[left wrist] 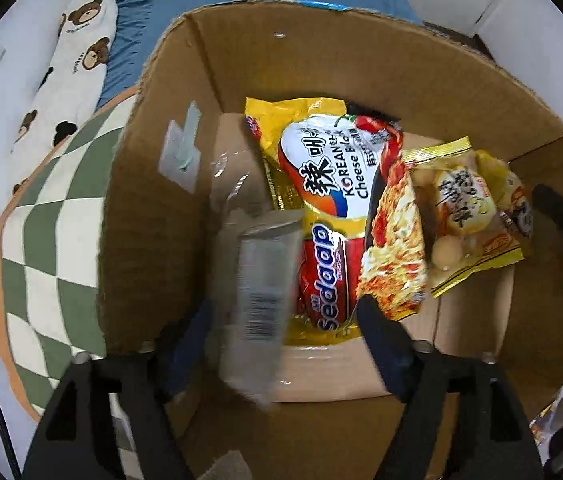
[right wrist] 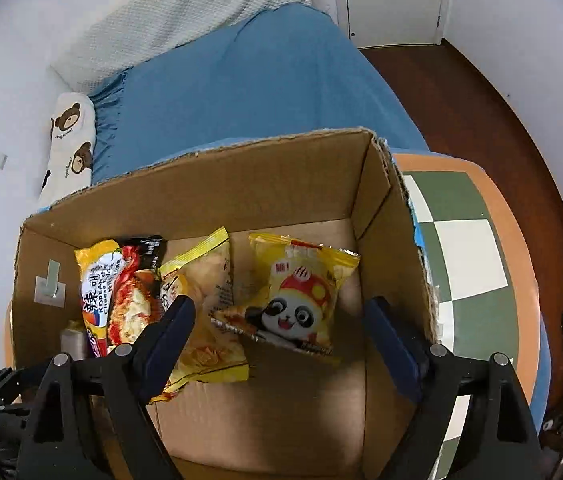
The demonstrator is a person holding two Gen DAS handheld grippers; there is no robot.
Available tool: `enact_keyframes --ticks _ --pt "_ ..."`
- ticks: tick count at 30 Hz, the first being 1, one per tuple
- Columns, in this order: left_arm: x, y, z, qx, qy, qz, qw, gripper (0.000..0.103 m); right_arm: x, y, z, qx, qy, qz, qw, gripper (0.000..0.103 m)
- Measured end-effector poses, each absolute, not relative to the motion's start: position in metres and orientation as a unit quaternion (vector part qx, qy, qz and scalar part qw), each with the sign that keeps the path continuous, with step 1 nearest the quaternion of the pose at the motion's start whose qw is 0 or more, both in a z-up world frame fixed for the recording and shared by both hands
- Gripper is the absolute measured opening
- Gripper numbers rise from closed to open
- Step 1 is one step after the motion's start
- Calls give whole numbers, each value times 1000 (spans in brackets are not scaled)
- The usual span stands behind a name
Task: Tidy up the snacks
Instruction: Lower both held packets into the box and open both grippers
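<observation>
My left gripper (left wrist: 285,320) hangs over the open cardboard box (left wrist: 361,52), fingers spread wide, and a blurred silver packet (left wrist: 259,292) sits loose in the gap between them, nearer the left finger; I cannot tell whether anything still touches it. Just past it, toward one o'clock, the noodle packet (left wrist: 345,208) lies flat on the box floor, and at three o'clock from that a yellow snack bag (left wrist: 465,220) overlaps its edge. My right gripper (right wrist: 281,308) is also above the box (right wrist: 281,176), fingers apart and holding nothing. Between them, at twelve o'clock, lies the panda bag (right wrist: 301,292); at ten o'clock the yellow snack bag (right wrist: 201,300) rests partly under my left finger (right wrist: 173,328), with the noodle packet (right wrist: 117,288) beyond it at nine. The box stands on a checkered cushion (right wrist: 465,248) beside a blue bed sheet (right wrist: 241,92).
</observation>
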State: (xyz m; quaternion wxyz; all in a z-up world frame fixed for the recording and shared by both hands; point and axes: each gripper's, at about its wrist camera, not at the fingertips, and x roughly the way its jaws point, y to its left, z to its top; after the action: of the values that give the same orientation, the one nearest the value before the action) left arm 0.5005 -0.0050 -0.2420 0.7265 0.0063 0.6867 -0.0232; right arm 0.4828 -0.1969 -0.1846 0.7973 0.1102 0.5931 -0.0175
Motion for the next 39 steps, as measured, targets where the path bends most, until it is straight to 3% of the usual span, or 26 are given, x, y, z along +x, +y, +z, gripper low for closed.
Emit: enact_keyframes --ticks 12,39 --pt "483 -4 -206 -33 657 -24 753 82 447 -192 -149 100 577 -20 810 92" --pt "325 -2 -88 -28 524 -29 851 82 273 -157 -42 82 498 20 863 92"
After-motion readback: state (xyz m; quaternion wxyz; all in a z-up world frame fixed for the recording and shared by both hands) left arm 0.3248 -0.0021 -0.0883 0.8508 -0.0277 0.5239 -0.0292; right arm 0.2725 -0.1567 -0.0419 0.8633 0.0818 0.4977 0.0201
